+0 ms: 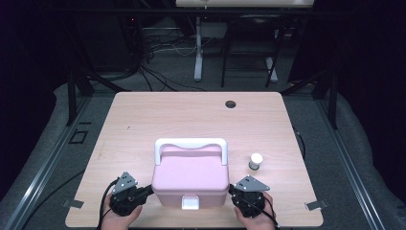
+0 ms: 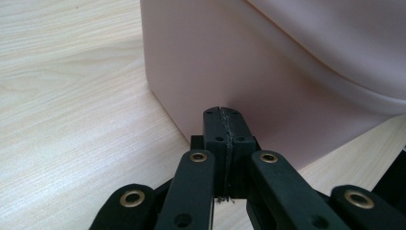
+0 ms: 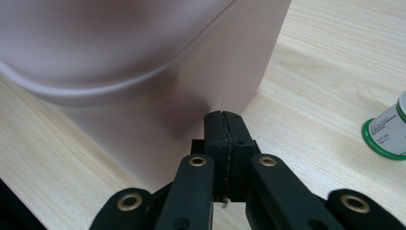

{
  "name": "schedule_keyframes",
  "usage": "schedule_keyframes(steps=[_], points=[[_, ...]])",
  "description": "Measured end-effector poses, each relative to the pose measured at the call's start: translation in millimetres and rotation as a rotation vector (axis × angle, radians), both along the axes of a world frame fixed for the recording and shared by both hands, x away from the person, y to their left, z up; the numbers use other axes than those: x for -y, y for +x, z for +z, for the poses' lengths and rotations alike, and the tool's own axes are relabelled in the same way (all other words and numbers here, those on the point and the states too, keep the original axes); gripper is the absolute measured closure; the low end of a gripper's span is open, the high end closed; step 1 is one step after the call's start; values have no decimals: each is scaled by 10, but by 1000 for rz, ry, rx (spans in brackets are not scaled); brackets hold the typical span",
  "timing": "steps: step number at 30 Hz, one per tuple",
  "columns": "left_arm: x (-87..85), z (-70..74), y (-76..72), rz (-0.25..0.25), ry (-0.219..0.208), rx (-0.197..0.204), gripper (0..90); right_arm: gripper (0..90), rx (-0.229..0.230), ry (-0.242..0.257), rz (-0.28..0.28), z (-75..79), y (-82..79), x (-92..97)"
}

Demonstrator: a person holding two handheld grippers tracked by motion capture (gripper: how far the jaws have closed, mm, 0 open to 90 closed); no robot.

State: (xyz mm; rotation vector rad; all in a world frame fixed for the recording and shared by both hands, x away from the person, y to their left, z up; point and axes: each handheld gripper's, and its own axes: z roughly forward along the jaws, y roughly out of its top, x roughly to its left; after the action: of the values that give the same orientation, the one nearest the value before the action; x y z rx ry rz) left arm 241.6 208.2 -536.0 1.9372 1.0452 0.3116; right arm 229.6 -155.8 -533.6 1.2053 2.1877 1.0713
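1. Table: light wood top.
2. Bottle: small, white cap, upright near the right edge.
3. Hole: dark, round, near the far edge.
4. Cables: on the floor beyond.

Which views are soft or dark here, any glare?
High view: table evenly lit, surroundings nearly black, no glare, slightly soft overall. Left gripper view: jaws sharp, pink box wall smooth, faint shadow at its base. Right gripper view: box's upper edge blurred, dark shadow beside the closed jaws, bottle cropped at frame edge.
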Motion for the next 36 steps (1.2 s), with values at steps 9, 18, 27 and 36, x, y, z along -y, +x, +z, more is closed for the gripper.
schedule_keyframes(steps=[9, 18, 27, 36], points=[[-10, -7, -21, -4, -6, 2, 900, 900, 6, -1, 2, -4, -31, 4], [-22, -16, -30, -7, -19, -7, 900, 869, 7, 23, 10, -18, -54, 35], [-96, -2, 10, -12, -35, -20, 755, 774, 10, 36, 35, 16, -15, 112], [-181, 94, 32, -7, -97, -28, 637, 589, 20, 54, 72, 114, 5, 235]])
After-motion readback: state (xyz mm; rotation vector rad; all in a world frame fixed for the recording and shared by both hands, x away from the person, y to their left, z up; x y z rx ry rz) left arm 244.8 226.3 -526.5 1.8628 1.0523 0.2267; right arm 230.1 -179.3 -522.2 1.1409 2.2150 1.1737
